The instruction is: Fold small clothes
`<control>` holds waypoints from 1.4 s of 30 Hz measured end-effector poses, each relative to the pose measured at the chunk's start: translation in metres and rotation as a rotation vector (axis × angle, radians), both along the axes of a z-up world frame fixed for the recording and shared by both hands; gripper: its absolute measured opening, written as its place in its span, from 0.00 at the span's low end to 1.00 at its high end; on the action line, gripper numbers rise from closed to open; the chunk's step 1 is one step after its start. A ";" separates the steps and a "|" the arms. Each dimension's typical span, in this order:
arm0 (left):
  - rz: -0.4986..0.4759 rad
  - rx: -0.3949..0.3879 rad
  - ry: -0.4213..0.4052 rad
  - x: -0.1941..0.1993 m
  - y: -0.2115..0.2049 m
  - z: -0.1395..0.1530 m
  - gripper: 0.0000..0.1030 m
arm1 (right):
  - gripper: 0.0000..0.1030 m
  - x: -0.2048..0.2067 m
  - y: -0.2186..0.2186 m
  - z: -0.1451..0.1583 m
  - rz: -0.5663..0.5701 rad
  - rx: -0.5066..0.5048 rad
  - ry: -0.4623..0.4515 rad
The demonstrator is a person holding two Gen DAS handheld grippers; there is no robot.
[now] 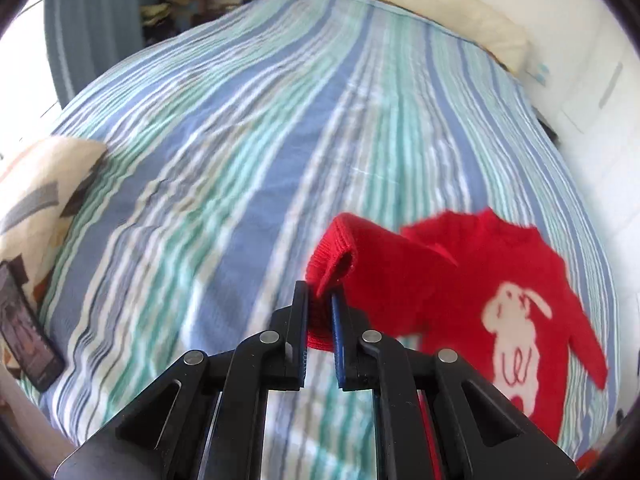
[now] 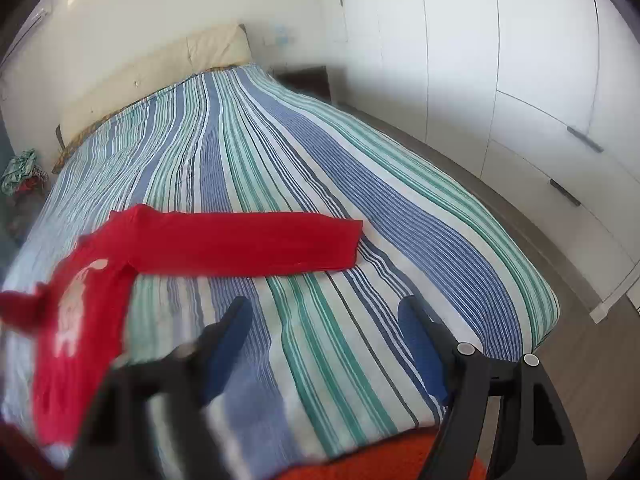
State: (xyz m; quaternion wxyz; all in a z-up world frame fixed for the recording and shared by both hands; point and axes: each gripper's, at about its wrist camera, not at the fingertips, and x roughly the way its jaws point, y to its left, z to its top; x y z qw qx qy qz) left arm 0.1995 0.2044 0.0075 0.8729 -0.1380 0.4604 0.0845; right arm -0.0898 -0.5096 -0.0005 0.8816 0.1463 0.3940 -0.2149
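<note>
A small red knit sweater (image 1: 472,280) with a white rabbit on the chest lies on the striped bedspread (image 1: 240,140). My left gripper (image 1: 319,296) is shut on the cuff of one sleeve (image 1: 340,248) and holds it lifted over the sweater's body. In the right wrist view the sweater (image 2: 80,292) lies at the left, its other sleeve (image 2: 260,240) stretched flat to the right across the bedspread (image 2: 360,184). My right gripper (image 2: 324,312) is open and empty above the bed, right of the sweater.
A patterned pillow (image 1: 44,188) and a dark phone (image 1: 28,336) lie at the bed's left edge. A cream headboard (image 2: 160,68) stands at the far end. White wardrobe doors (image 2: 520,60) line the right side. An orange cloth (image 2: 400,456) lies at the near edge.
</note>
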 end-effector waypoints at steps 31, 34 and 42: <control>0.343 0.037 0.264 -0.025 0.131 -0.106 0.10 | 0.73 0.017 -0.002 -0.022 0.029 0.055 0.106; 0.384 0.088 0.254 -0.036 0.134 -0.094 0.33 | 0.73 0.017 -0.004 -0.023 0.019 0.063 0.104; 0.247 0.135 0.124 -0.035 0.094 -0.063 0.55 | 0.73 0.022 0.004 -0.023 0.039 0.027 0.130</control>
